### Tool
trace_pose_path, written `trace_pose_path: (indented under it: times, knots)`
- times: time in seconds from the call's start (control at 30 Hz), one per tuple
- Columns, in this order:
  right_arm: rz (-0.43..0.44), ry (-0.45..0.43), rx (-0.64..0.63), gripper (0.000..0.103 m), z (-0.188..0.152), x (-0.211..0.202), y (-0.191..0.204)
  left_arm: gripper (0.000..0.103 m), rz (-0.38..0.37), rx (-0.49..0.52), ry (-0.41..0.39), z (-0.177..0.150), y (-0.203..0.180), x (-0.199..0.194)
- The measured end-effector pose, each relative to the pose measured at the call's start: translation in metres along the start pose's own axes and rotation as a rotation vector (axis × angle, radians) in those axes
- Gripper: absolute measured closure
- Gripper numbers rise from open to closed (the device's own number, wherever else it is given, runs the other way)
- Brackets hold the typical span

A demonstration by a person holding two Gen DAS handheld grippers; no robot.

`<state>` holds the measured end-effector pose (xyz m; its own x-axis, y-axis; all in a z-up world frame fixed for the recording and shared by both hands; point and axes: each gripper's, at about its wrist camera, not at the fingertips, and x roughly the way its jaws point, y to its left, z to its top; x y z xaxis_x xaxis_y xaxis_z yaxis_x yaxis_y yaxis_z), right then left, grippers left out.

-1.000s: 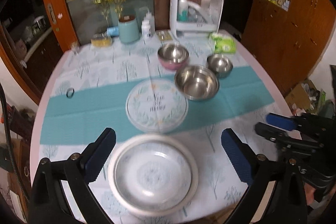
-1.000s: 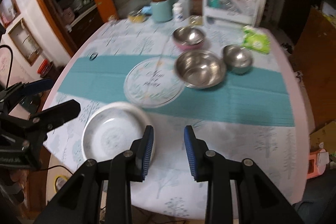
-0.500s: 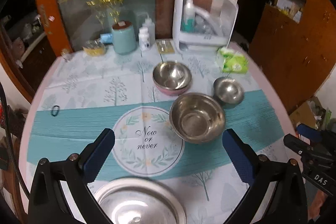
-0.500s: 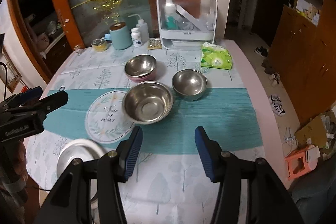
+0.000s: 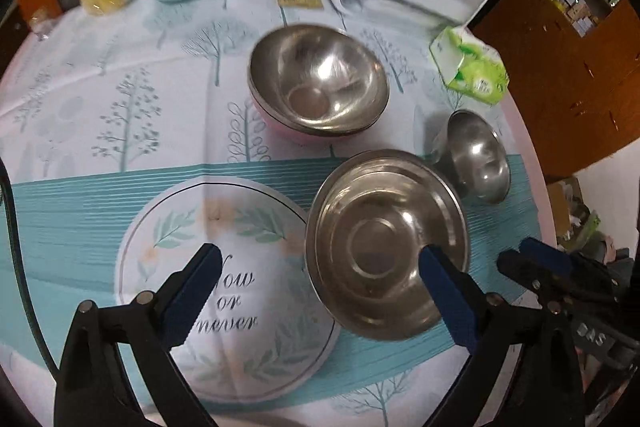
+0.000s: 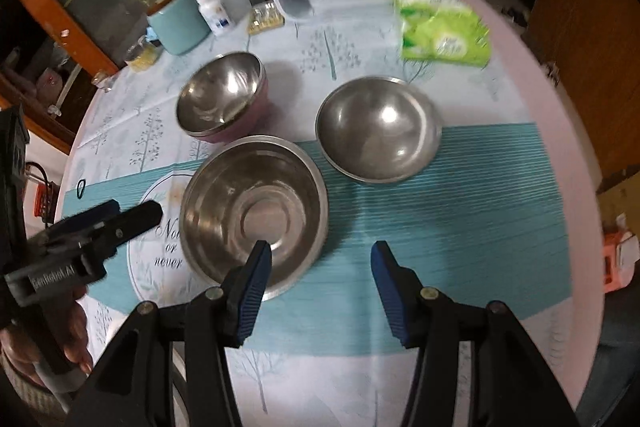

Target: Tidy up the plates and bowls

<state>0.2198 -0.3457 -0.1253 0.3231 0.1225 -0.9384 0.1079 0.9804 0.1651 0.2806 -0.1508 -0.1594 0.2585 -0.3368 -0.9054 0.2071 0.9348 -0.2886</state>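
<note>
The large steel bowl (image 5: 386,245) stands nearest, on the teal band at the middle of the desk (image 6: 500,195), its rim just over the printed plate (image 5: 224,291). The left gripper (image 5: 320,291) hovers released above both; the right gripper (image 6: 320,275) hangs beside the bowl, fingers (image 6: 252,279) apart, likely to take its rim. Farther, the small steel bowl (image 6: 378,135) and the pink bowl (image 6: 222,97) wait, probably for nesting by size.
</note>
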Motion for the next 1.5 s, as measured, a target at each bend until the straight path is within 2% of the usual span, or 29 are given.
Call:
trace_pose_path:
  times: [0.07,0.1,0.17,0.33,0.4,0.5,0.57,0.63,0.9,1.13,1.27,1.5]
  knots:
    - [-0.013,0.027,0.008,0.053,0.007,0.015,0.000,0.008,-0.008,0.018,0.039,0.005,0.003,0.014]
    - [-0.015,0.051,0.014,0.054,0.011,0.025,-0.001,0.012,-0.010,0.028,0.054,0.006,0.004,0.019]
    - [-0.010,0.080,0.026,0.062,0.013,0.035,-0.003,0.018,-0.017,0.042,0.074,0.008,0.007,0.026]
    - [-0.013,0.149,0.043,0.077,0.018,0.058,-0.008,0.048,-0.048,0.066,0.139,0.008,0.010,0.043]
    - [0.014,0.167,0.060,0.081,0.017,0.064,-0.011,0.065,-0.055,0.074,0.163,0.007,0.011,0.048]
    - [0.042,0.182,0.088,0.088,0.019,0.068,-0.013,0.086,-0.070,0.081,0.199,0.006,0.010,0.058]
    - [0.066,0.185,0.100,0.094,0.021,0.069,-0.013,0.092,-0.081,0.094,0.201,0.006,0.006,0.057]
    - [0.056,0.185,0.100,0.094,0.022,0.069,-0.011,0.092,-0.057,0.114,0.195,0.006,0.003,0.056]
    - [0.072,0.175,0.113,0.095,0.020,0.065,-0.009,0.092,-0.063,0.110,0.207,0.002,0.005,0.047]
    - [0.099,0.154,0.089,0.094,0.005,0.039,-0.009,0.092,-0.032,0.132,0.176,-0.016,-0.010,0.012]
    - [0.124,0.142,0.068,0.094,-0.009,0.017,-0.012,0.092,-0.010,0.134,0.135,-0.037,-0.026,-0.020]
    - [0.165,0.103,-0.046,0.094,-0.051,-0.039,-0.015,0.092,0.061,0.089,0.034,-0.100,-0.065,-0.084]
